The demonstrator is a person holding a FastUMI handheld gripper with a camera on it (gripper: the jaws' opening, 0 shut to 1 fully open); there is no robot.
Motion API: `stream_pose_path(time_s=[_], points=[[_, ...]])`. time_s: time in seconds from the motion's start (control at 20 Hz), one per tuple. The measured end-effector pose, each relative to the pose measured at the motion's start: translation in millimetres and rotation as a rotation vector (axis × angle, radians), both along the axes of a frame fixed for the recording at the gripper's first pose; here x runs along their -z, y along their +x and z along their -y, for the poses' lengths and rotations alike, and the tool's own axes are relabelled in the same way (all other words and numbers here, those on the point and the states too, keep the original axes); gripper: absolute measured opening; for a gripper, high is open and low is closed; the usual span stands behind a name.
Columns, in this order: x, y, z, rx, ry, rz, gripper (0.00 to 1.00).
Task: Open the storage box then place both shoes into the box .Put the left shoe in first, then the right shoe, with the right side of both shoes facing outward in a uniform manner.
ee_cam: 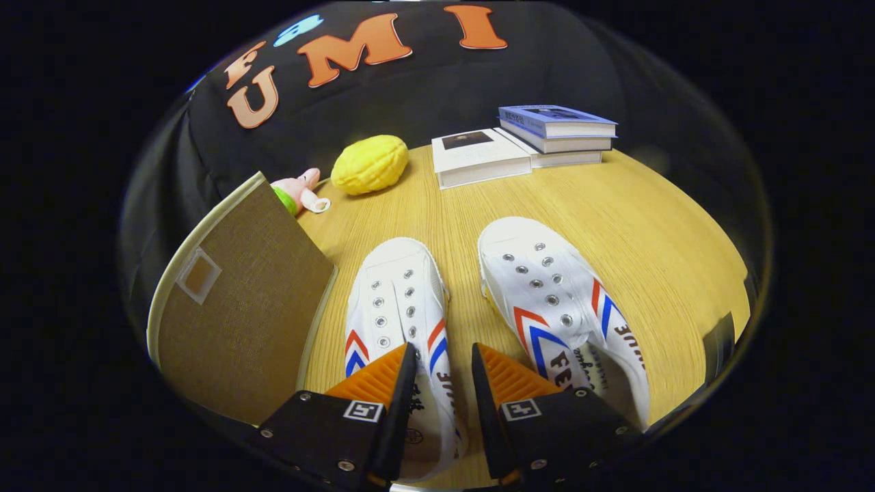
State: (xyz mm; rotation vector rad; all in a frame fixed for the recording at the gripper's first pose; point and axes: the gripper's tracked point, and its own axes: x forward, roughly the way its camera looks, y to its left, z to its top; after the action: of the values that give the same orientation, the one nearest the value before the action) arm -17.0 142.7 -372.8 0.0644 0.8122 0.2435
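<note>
**Gripper poised over left shoe; storage box lid position needs checking**

Gripper view. The gripper (443, 365) hangs above the wooden table (656, 225) with its fingers apart and nothing clamped between them. The gap straddles the right side wall of the left shoe (400, 301), near the heel opening; whether either finger touches the canvas cannot be told. The left shoe is a white lace-less canvas sneaker with red and blue chevrons, toe pointing toward the far edge of the table. The right shoe (554, 294), its match, lies just beside it on the right, apart from it, toe angled slightly away.

The storage box (239, 307), brown fabric with pale trim and a small label window, stands at the left edge of the table, close beside the left shoe. A large flat panel faces the camera; whether this is a raised lid or a wall cannot be told, and the interior is hidden.

Toward the far edge: a yellow lemon-shaped toy (370, 164), a small pink plush toy (301, 191) just behind the box, and a stack of books (526, 140).

Risks, as judged:
- A grip on one thin side wall may let the shoe swing or slip when lifted.
- The box panel stands close to the left shoe; a sideways carry could strike it.
- The shoe could rotate in the grip and end up facing the wrong way.
</note>
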Motion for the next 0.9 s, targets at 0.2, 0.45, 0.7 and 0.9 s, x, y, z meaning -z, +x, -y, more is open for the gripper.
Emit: stream_pose_path(time_s=[0.2, 0.45, 0.7, 0.9], points=[[-5.8, 1.5, -7.2, -0.027, 0.002, 0.036, 0.15], [-19.0, -0.9, -7.8, 0.053, 0.085, 0.004, 0.0], [-86.7, 10.8, -13.2, 0.067, 0.08, 0.102, 0.0], [-155.9, 24.7, -29.4, 0.072, 0.095, 0.194, 0.0]])
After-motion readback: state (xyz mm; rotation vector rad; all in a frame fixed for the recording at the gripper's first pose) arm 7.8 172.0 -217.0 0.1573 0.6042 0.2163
